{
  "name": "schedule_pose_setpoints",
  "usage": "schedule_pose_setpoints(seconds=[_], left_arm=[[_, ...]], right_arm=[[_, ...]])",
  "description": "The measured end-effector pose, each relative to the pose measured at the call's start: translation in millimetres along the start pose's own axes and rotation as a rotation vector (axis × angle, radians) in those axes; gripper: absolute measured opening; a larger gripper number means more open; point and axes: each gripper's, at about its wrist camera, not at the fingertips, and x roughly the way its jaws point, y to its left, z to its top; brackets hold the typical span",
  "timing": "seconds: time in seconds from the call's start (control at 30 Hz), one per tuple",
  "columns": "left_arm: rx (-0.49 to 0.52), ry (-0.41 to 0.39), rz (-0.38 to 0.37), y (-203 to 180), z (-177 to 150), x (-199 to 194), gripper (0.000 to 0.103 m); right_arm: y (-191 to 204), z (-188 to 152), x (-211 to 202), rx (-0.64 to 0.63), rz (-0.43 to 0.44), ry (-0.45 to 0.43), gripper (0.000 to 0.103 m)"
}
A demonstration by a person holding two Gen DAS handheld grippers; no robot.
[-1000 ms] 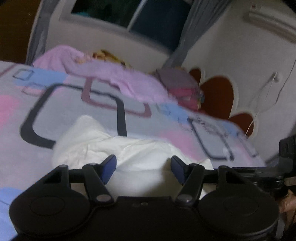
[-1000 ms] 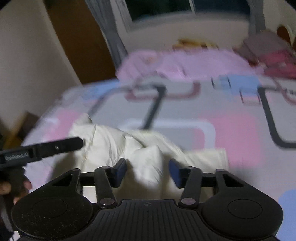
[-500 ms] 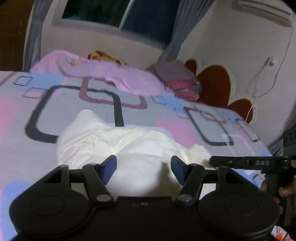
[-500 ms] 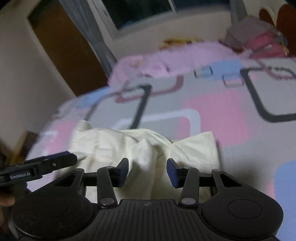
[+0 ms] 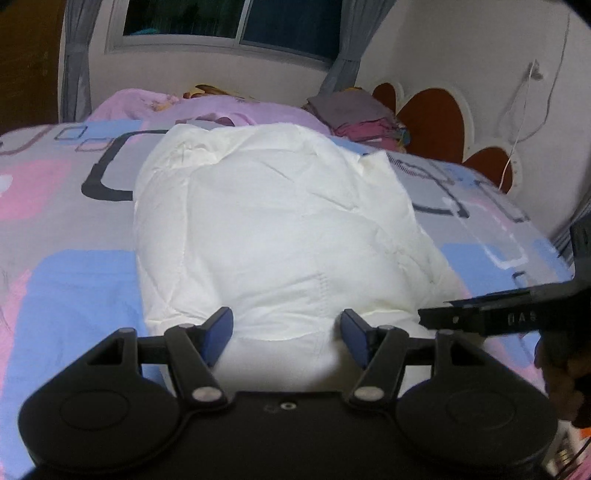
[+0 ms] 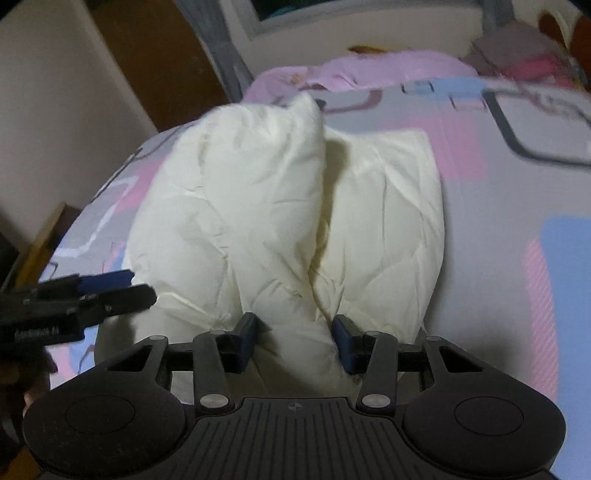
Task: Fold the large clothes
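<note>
Item, jacket: white, quilted, puffy, lying on the bedspread straight ahead of both my grippers, its near edge bunched up between my fingers.

Left gripper: jaws part-spread, blue pads either side of a thick fold of the near hem. The cloth fills the gap; whether the pads press it I cannot tell for certain, though it looks gripped.

Right gripper: jaws narrower, a ridge of the jacket rising between the pads and touching both. From this side the garment shows two lobes, the left one lapped over the right.

Each gripper shows at the edge of the other's view, just beside the jacket.

Beyond: pink cloth, a stack of clothes, window.

Change since a second ago: the jacket, then a low crumpled heap ahead, now stands tall and fills the view; jaw spreads unchanged.
</note>
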Motion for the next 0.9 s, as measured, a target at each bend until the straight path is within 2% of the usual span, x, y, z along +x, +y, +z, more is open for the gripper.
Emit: schedule_pose_setpoints(seconds=[0.47, 0.6, 0.7, 0.8, 0.9], left_arm=[[0.014, 0.004, 0.082, -13.7, -4.2, -4.4, 0.063], [0.001, 0.004, 0.11, -19.8, -5.5, -19.6, 0.062], [0.015, -0.026, 0.106, -32.4, -11.6, -37.7, 0.062], [0.04, 0.016, 0.147, -39.0, -21.2, -24.5, 0.064], [0.03, 0.02, 0.175, -40.2, -24.0, -15.5, 0.067]], right_arm=[[-2.9, -2.3, -6.9, -0.019, -0.003, -0.002, 0.045], [-6.6, -8.4, -24.1, -0.014, -0.007, -0.027, 0.045], [-7.9, -14.2, -41.8, -0.037, -0.013, -0.064, 0.045], [-13.1, -16.5, -30.6, -0.035, -0.03, -0.029, 0.045], [-16.2, -16.5, -19.2, -0.022, -0.03, -0.009, 0.045]])
